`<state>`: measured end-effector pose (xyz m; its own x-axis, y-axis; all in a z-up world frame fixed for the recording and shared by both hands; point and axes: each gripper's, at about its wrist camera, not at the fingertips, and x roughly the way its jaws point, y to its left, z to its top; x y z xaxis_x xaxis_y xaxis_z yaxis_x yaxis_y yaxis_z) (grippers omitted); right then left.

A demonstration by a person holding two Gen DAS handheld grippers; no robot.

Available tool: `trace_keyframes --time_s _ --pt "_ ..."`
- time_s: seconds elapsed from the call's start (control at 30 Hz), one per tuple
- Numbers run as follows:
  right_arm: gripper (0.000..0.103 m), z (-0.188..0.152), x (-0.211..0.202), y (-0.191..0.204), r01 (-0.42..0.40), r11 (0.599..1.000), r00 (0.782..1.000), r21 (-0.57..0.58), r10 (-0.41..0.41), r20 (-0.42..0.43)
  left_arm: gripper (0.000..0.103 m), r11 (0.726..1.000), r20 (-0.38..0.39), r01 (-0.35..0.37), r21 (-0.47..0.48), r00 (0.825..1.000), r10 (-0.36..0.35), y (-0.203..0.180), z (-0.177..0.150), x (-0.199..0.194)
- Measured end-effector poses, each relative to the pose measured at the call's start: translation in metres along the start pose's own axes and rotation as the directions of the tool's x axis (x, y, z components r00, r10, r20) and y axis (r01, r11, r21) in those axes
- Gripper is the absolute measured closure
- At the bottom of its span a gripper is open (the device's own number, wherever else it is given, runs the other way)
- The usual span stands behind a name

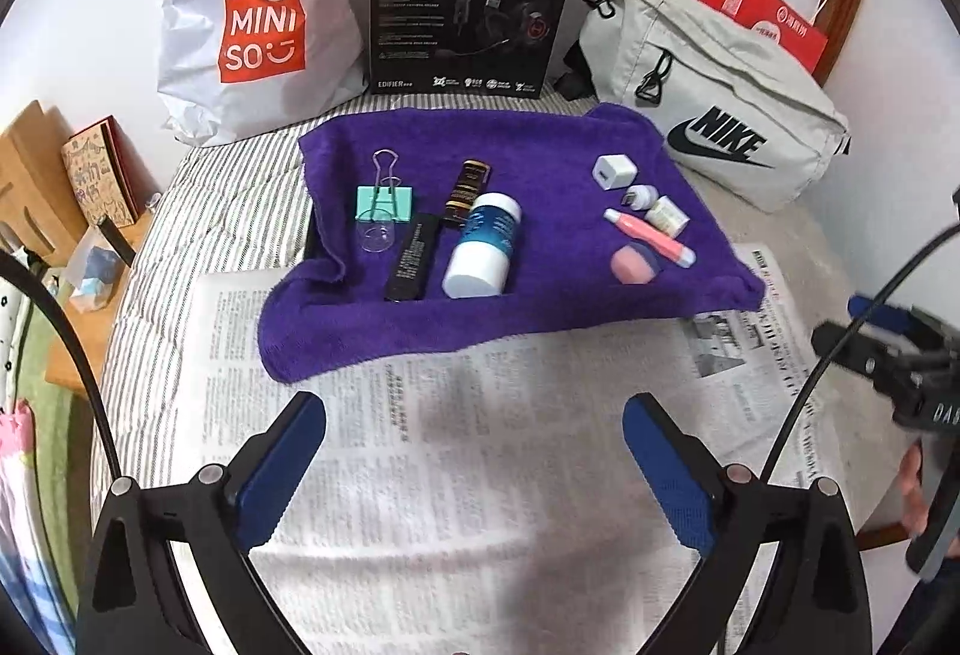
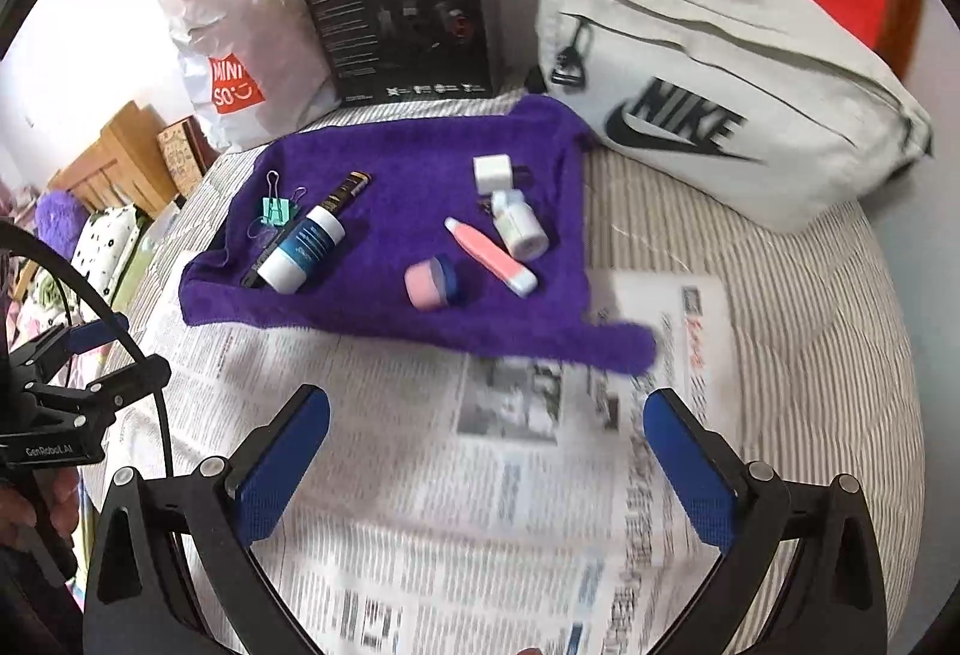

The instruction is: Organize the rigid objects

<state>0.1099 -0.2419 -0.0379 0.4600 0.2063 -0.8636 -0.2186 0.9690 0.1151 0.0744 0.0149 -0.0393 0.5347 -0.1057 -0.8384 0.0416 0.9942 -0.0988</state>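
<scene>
A purple towel [image 1: 540,307] lies over a tray on the bed. On its left part lie a mint binder clip [image 1: 384,202], a black stick [image 1: 411,256], a brown tube [image 1: 467,191] and a blue-and-white bottle [image 1: 485,247]. On its right part lie a white charger cube [image 1: 609,172], a small white bottle [image 1: 660,211], a pink pen [image 1: 648,238] and a pink-and-blue lip balm [image 1: 635,263]. The same items show in the right wrist view, such as the lip balm [image 2: 433,283]. My left gripper [image 1: 474,466] is open and empty over the newspaper [image 1: 480,475]. My right gripper [image 2: 486,466] is open and empty too.
A Miniso plastic bag [image 1: 252,18], a black headset box [image 1: 471,0], a grey Nike bag [image 1: 714,96] and a red paper bag [image 1: 762,18] stand along the wall behind the towel. A wooden side table [image 1: 54,211] with small items is at the left.
</scene>
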Motion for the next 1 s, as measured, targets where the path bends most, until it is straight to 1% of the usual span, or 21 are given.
trace_keyframes --time_s 0.1,0.23,0.3,0.37,0.43,0.5,0.57,0.63,1.0 --pt "0.0 -0.01 -0.017 -0.005 0.022 0.999 1.0 0.023 -0.022 0.015 0.003 1.0 0.021 0.006 -0.004 1.0 -0.006 -0.008 -0.004 -0.014" --pt "0.0 -0.02 -0.038 -0.007 0.035 0.998 0.999 0.054 -0.036 0.036 0.003 1.0 0.037 -0.025 0.005 0.999 0.025 -0.021 -0.008 -0.031" --pt "0.0 -0.025 -0.046 -0.006 0.057 0.997 0.997 0.056 -0.059 0.041 0.003 0.999 0.039 -0.038 0.005 0.999 0.037 -0.027 -0.01 -0.036" --pt "0.0 -0.028 -0.05 -0.006 0.06 0.996 0.997 0.058 -0.063 0.038 0.003 0.999 0.042 -0.046 0.006 0.998 0.046 -0.032 -0.013 -0.041" --pt "0.0 -0.033 -0.055 -0.006 0.062 0.996 0.997 0.063 -0.064 0.039 0.003 0.999 0.037 -0.037 0.004 0.999 0.037 -0.035 -0.016 -0.043" --pt "0.0 -0.036 -0.059 -0.005 0.068 0.996 0.997 0.058 -0.071 0.041 0.002 1.0 0.036 -0.03 0.006 0.999 0.03 -0.037 -0.019 -0.046" --pt "0.0 -0.039 -0.062 -0.005 0.081 0.995 0.996 0.057 -0.084 0.044 0.003 0.998 0.038 -0.062 0.014 0.997 0.062 -0.04 -0.021 -0.048" --pt "0.0 -0.042 -0.064 -0.006 0.08 0.995 0.996 0.064 -0.082 0.039 0.003 0.997 0.042 -0.073 0.017 0.996 0.073 -0.04 -0.022 -0.05" --pt "0.0 -0.047 -0.068 0.001 0.079 0.995 0.996 0.055 -0.082 0.042 0.002 0.997 0.058 -0.074 0.021 0.996 0.073 -0.04 -0.026 -0.065"
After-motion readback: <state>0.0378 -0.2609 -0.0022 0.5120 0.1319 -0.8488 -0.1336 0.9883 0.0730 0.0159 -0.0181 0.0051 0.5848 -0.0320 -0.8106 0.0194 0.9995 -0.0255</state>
